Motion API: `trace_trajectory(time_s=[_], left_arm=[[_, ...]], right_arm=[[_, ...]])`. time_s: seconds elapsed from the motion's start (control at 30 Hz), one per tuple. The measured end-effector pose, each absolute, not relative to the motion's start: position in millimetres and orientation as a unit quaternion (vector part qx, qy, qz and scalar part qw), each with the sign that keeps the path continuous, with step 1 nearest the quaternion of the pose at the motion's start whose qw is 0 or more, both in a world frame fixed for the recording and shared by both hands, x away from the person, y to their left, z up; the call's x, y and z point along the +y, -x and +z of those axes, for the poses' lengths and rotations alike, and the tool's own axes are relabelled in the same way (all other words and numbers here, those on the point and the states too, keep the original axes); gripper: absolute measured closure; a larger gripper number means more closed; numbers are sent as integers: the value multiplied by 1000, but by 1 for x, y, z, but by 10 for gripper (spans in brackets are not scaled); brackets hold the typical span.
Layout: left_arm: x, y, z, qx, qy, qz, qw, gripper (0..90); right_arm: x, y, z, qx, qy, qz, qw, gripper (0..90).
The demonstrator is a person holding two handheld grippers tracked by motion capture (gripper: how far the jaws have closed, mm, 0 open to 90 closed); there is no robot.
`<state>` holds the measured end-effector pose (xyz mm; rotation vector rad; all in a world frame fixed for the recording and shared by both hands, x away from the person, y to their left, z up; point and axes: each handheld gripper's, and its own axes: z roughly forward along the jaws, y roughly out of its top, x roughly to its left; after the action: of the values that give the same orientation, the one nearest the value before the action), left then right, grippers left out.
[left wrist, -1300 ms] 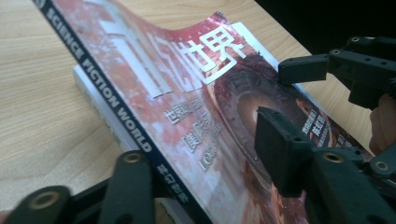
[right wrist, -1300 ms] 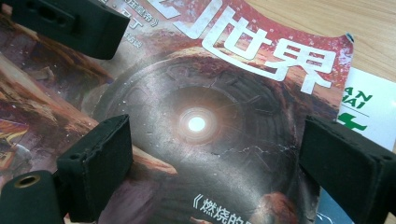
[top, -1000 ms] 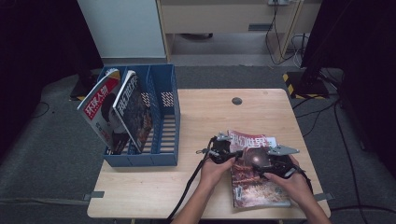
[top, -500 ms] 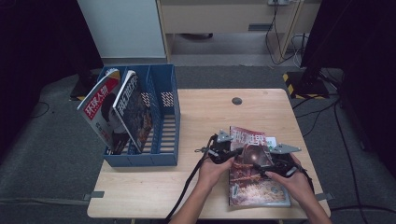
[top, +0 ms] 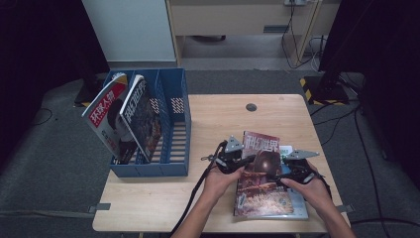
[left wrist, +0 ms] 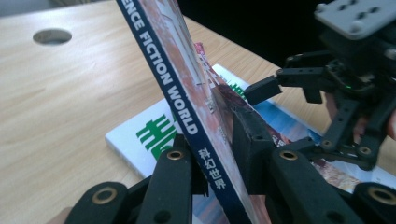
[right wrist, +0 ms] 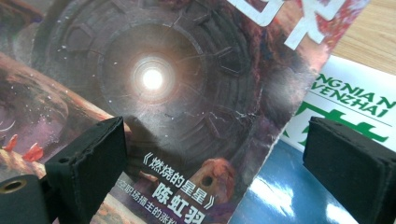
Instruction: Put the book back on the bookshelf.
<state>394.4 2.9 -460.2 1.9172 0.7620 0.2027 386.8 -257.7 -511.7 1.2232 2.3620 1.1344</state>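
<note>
A science-fiction magazine (top: 261,171) with a dark reddish cover and blue spine (left wrist: 187,116) lies on a white, green and blue magazine (top: 298,210) near the table's front right. My left gripper (top: 236,157) is shut on its spine edge (left wrist: 212,140), which is tilted up off the lower magazine (left wrist: 140,135). My right gripper (top: 285,171) is open over the cover's right edge (right wrist: 215,158). One pad (right wrist: 88,163) is above the cover and the other pad (right wrist: 350,163) above the lower magazine (right wrist: 345,93); I cannot tell if they touch.
A blue file rack (top: 173,124) stands at the table's left edge, holding a red-titled magazine (top: 106,116) and a dark one (top: 141,116) that lean left. A round cable hole (top: 251,107) is in the wooden table (top: 208,124) behind the magazines.
The top magazine's spine edge has risen and tilted in the left gripper. Both hands have shifted only slightly.
</note>
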Motion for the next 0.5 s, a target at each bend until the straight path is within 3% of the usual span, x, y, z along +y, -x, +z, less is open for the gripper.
trace_trajectory(time_s=[0.5], left_arm=[[-2, -392, -452, 293, -802, 87, 513, 775]], right_arm=[[-260, -401, -510, 824, -405, 389, 79, 51]])
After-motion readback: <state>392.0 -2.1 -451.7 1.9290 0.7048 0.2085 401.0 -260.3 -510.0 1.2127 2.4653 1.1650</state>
